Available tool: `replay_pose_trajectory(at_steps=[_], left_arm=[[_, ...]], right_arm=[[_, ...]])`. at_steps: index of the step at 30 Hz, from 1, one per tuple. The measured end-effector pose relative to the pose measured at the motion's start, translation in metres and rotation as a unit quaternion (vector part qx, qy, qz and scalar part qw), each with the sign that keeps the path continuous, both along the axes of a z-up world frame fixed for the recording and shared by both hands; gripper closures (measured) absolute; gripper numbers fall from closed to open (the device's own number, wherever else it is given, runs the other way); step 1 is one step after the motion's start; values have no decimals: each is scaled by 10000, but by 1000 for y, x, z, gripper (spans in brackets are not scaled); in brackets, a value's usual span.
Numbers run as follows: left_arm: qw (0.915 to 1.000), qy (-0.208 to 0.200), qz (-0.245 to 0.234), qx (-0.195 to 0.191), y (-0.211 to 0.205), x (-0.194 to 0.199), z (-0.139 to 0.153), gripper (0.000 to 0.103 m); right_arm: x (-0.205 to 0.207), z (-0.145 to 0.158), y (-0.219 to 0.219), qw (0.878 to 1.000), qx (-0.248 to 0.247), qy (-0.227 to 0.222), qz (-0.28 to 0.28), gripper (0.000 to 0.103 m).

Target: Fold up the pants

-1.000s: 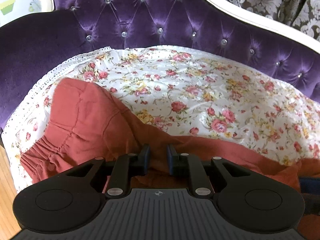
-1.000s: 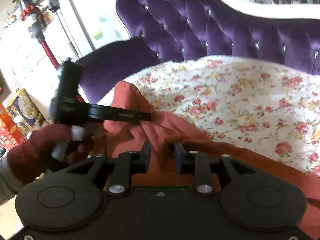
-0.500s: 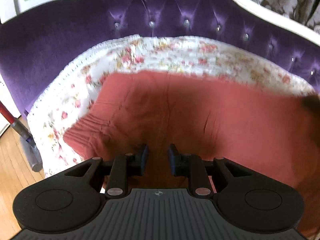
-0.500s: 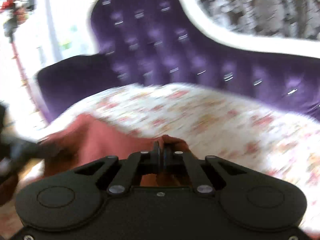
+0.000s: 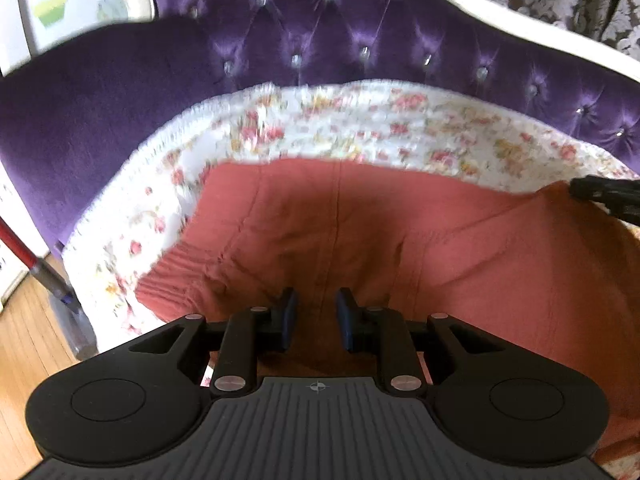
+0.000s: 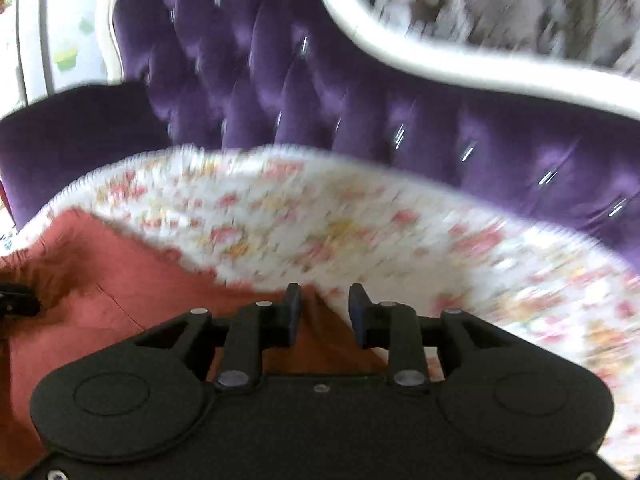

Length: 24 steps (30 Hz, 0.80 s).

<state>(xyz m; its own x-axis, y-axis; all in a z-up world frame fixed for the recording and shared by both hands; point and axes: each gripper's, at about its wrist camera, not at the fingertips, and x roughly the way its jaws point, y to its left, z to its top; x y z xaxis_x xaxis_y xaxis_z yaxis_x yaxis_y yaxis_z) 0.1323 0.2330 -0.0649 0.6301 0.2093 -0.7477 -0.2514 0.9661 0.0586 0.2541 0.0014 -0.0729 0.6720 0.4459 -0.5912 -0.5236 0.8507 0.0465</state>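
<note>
My rust-red cotton pants lie spread on the floral quilted cover, back edge near the tufted purple velvet sofa. My left claw stands apart over the cloth; my right claw is opening over a fold.

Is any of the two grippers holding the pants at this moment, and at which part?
Neither grips the pants. The left gripper stands open over the waist area. The right gripper is opening over a far edge; its pads do not press the cloth.
</note>
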Motion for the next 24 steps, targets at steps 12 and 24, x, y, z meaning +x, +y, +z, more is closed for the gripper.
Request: replay_pose_trajectory(at_steps=[12,24], left_arm=[[9970,361,-672,118,-19,-21,-12,79],[9934,-67,-1113,-259,-88,-46,16,80]], right_arm=[[-159,-8,-15,9783,45,986,1824,72],[-191,26,-88,9992,326,142,-180,75]])
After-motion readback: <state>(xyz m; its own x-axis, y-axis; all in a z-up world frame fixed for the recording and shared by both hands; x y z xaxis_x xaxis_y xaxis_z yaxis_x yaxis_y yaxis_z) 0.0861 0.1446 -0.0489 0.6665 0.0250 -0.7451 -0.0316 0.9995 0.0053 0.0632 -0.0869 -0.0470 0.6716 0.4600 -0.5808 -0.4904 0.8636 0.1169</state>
